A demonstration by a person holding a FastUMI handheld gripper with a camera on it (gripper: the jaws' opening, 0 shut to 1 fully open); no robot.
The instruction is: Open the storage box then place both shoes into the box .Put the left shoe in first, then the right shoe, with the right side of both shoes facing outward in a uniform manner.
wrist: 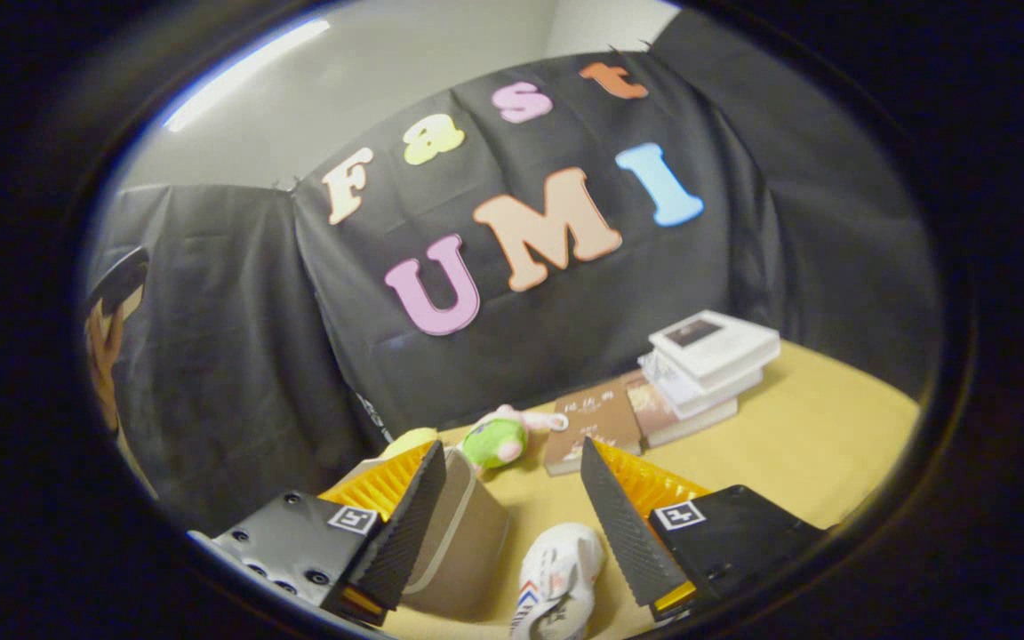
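My claw [512, 484] hangs spread above the shoe [556, 578] beside the box [463, 542], probably still shut; next I must open it.

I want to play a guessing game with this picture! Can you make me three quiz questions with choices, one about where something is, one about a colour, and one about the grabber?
1. Where is the white shoe?
A) between the fingers
B) on the books
C) beside the toy

2. What colour is the plush toy mostly?
A) blue
B) green
C) red

3. The gripper is:
A) shut on the shoe
B) shut on a book
C) open

Answers: 1 A, it lies low between both fingers. 2 B, its body is green with pink bits. 3 C, the fingers stand wide apart, touching nothing.
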